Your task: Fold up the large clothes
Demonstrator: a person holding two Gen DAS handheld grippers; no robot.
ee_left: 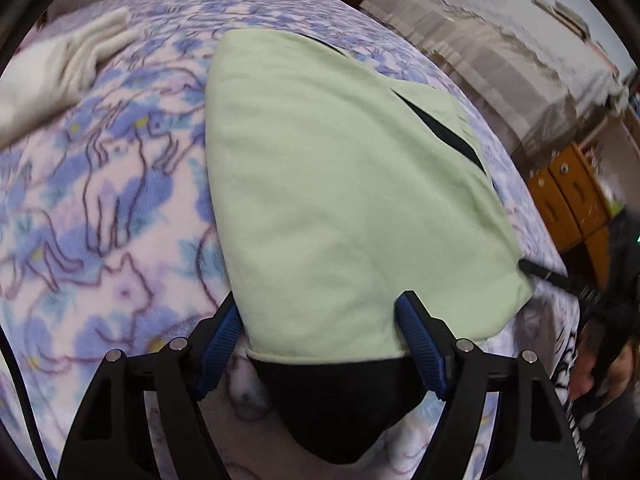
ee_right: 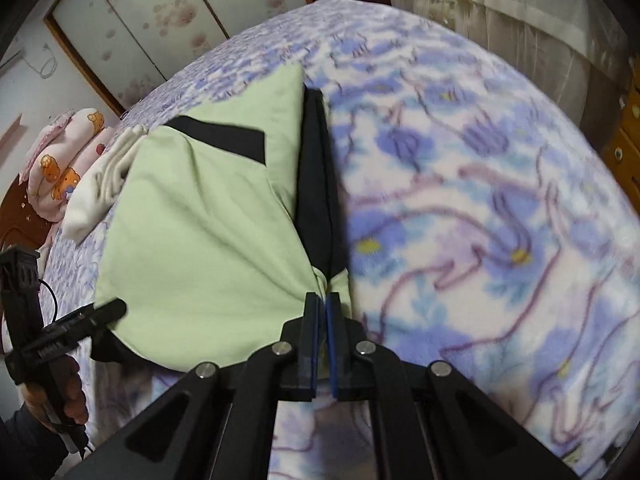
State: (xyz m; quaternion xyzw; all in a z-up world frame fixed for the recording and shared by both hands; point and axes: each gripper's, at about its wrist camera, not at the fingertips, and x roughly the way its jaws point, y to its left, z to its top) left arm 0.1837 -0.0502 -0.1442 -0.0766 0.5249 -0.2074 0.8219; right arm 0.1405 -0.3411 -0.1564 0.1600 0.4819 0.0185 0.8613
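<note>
My left tool [ee_left: 320, 336] is spread wide, its blue-padded fingers [ee_left: 420, 344] standing on either side of the near edge of the green garment [ee_left: 340, 184]; neither pad presses the cloth. The garment lies folded on the bed [ee_left: 100, 184], green side up, with its black lining [ee_left: 332, 408] showing at the near end between the fingers and black strips showing along its right side.

My right tool [ee_right: 322, 312] is pressed together, pinching a corner of the green garment [ee_right: 200, 232] where the green cloth and a black layer [ee_right: 318, 184] bunch into the pads. From that view my left tool [ee_right: 80, 320] shows at the far edge of the garment. A white cloth [ee_right: 104, 184] and a cartoon-print bundle [ee_right: 60, 160] lie beyond the garment, near the head of the bed.
</note>
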